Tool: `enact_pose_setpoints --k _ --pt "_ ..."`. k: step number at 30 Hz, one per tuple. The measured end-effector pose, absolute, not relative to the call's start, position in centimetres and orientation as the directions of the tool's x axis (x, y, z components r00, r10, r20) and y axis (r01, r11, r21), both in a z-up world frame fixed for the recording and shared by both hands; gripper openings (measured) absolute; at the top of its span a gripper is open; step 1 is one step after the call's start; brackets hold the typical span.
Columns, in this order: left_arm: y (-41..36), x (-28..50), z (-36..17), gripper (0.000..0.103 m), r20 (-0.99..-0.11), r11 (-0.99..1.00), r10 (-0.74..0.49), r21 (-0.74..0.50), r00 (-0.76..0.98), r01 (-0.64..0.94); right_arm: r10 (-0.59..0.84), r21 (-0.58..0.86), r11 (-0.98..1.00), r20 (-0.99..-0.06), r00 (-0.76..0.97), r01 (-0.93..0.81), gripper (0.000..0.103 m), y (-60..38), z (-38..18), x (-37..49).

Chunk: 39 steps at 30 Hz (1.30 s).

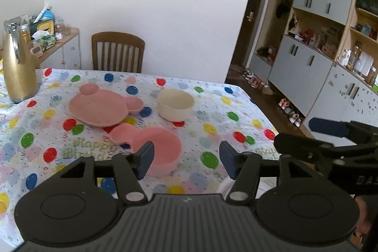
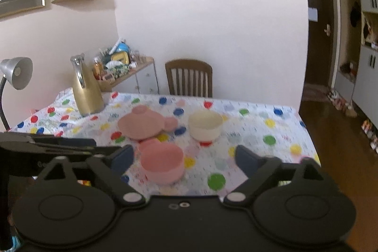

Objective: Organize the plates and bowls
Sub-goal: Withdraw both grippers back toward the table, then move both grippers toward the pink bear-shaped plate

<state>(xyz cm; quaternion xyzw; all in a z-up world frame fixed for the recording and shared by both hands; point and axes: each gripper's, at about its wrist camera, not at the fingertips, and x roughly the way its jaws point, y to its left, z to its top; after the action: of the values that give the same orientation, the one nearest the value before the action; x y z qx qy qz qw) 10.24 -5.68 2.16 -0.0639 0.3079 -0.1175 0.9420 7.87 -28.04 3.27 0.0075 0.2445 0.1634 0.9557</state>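
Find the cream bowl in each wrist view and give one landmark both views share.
Left wrist: cream bowl just right of centre, right of the pink eared plate.
Right wrist: cream bowl at centre, right of that plate.
Shared landmark: gold jug at the table's far left.

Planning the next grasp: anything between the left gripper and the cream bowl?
Partly. The pink bowl sits just ahead of the open left gripper, left of the line to the cream bowl; the rest is bare tablecloth.
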Motion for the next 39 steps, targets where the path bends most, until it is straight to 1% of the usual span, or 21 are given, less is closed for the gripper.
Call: enact_pose_setpoints --k 2,6,8,10,17,26,35,39 --pt "-4.6 10.9 2.1 0.068 -0.561 0.965 -0.256 -0.195 0.788 0.175 0.318 0.084 0.945 -0.451 0.834 -0.315 0.1 -26.8 3.4 8.6" --pt "-2.3 12.8 2.1 0.072 -0.557 0.964 -0.255 -0.206 0.79 0.166 0.316 0.094 0.947 -0.453 0.834 -0.308 0.102 -24.6 3.5 10.4" --pt "-1.0 13.6 2.0 0.08 -0.556 0.966 -0.247 -0.206 0.793 0.157 0.313 0.107 0.949 -0.459 0.831 -0.298 0.102 -23.3 3.4 11.7" --pt "0.3 14.6 1.9 0.083 -0.553 0.97 -0.231 -0.198 0.8 0.143 0.3 0.111 0.953 -0.458 0.837 -0.281 0.102 -22.2 3.3 12.7" --pt "5.5 19.1 1.0 0.083 -0.579 0.975 -0.201 -0.193 0.79 0.107 0.282 0.132 0.959 -0.488 0.826 -0.249 0.103 -17.6 2.1 17.1" --pt "11.4 25.9 -1.8 0.083 -0.615 0.981 -0.176 -0.176 0.768 0.084 0.237 0.087 0.97 -0.551 0.8 -0.227 0.103 -12.1 -0.7 22.8" --pt "15.3 32.5 -5.1 0.083 -0.662 0.982 -0.181 -0.168 0.728 0.091 0.158 0.079 0.987 -0.662 0.733 -0.141 0.1 -9.6 -4.2 28.1" --pt "16.6 35.6 -6.5 0.083 -0.684 0.983 -0.178 -0.16 0.708 0.092 0.132 0.083 0.991 -0.698 0.704 -0.104 0.098 -9.2 -5.6 30.2"
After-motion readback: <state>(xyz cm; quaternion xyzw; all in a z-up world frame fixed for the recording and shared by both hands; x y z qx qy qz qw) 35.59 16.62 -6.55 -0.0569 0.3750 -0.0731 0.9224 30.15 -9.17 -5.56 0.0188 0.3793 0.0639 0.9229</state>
